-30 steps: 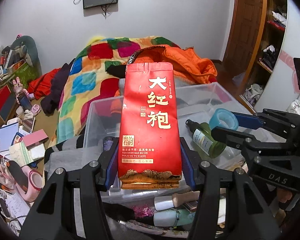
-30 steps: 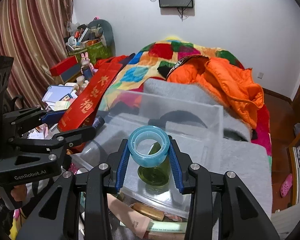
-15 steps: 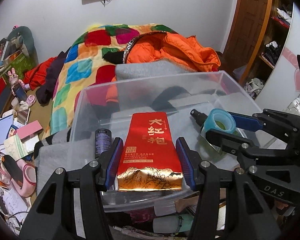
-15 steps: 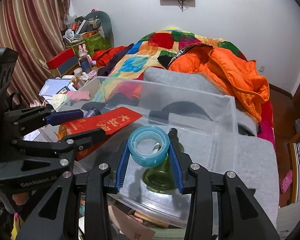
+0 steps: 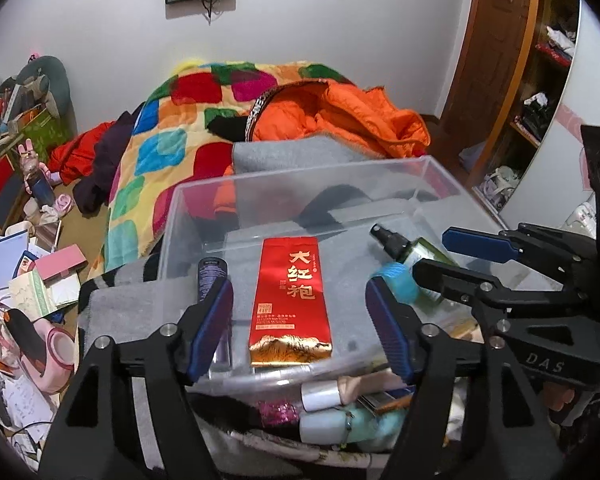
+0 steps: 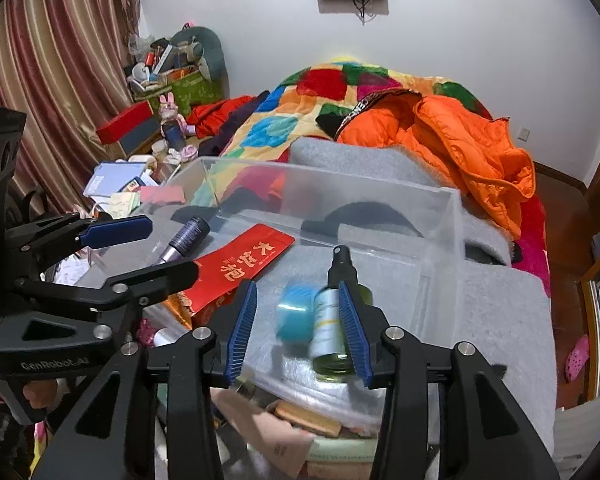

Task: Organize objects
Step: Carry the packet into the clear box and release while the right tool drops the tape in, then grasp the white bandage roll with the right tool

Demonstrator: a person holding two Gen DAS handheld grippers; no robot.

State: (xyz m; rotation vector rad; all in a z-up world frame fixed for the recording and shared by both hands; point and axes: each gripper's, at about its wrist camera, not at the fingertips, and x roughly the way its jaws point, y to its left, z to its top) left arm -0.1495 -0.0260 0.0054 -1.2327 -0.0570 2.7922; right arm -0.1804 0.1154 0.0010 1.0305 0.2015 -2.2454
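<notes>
A red tea packet (image 5: 290, 300) lies flat on the floor of the clear plastic bin (image 5: 300, 172). My left gripper (image 5: 299, 282) straddles it with its jaws opening, both pads clear of the packet. A blue tape roll (image 6: 295, 312), blurred, sits loose between the pads of my right gripper (image 6: 297, 285), whose jaws are opening; neither pad presses on it. Beside the roll a green spray bottle (image 6: 332, 320) lies in the bin against the right pad. A dark tube (image 6: 188, 236) rests at the bin's left side.
The bin sits on a grey blanket (image 6: 500, 320) on a bed with a patchwork quilt (image 5: 160, 152) and an orange jacket (image 5: 340, 120). Bottles and boxes (image 5: 332, 404) crowd the space under the bin's near edge. Books and boxes (image 5: 40, 276) litter the floor at left.
The left gripper laid the upright red packet down into the bin and spread its pads off it. The right gripper's pads parted and the tape roll dropped from its grip.
</notes>
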